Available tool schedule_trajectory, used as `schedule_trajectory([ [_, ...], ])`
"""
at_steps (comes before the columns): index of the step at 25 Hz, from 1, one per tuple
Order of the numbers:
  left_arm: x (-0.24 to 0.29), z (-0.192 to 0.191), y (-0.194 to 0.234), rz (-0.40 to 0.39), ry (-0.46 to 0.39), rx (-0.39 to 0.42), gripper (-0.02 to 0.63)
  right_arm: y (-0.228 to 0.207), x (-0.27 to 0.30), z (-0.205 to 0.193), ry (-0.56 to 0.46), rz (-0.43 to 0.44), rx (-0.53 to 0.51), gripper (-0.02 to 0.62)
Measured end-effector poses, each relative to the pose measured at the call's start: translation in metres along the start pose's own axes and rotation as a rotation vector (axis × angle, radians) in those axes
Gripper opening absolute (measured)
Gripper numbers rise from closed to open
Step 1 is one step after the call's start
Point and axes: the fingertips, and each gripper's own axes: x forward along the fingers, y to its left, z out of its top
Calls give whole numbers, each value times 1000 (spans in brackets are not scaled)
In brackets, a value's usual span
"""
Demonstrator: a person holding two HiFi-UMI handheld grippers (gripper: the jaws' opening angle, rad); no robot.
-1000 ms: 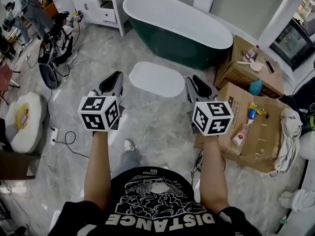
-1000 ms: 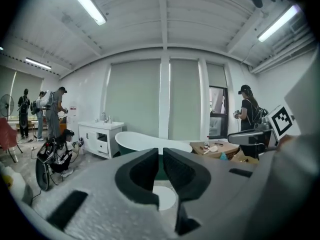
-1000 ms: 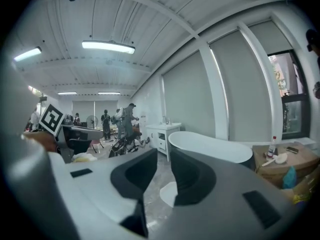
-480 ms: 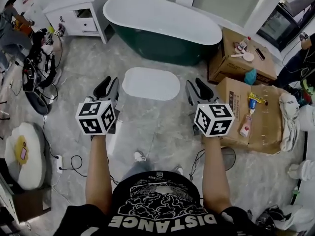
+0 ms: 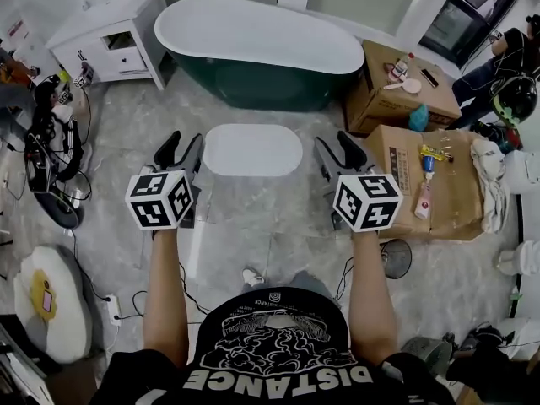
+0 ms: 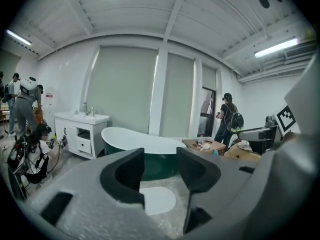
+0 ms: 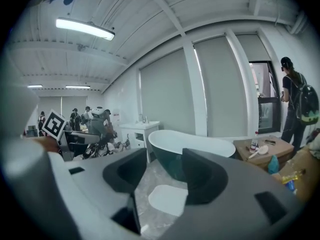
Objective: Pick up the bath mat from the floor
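The grey marbled floor (image 5: pixel 253 224) carries a white oval bath mat (image 5: pixel 252 149) (lying flat, just before the green bathtub (image 5: pixel 253 83)), cardboard boxes (image 5: pixel 456 202) and a white cabinet (image 5: pixel 110 36).

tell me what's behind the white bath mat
A dark green bathtub with a white inside stands behind the bath mat, a strip of bare floor between them. The floor past the tub is hidden by it.
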Motion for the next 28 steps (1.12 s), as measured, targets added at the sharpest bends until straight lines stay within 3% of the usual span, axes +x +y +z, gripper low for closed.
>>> schedule_trajectory([
  [17, 54, 6, 38, -1, 15, 11, 239, -25, 55, -6, -6, -46, 32, 249],
  [28, 175, 33, 70, 29, 32, 15, 239, -101, 167, 9, 12, -44, 65, 250],
])
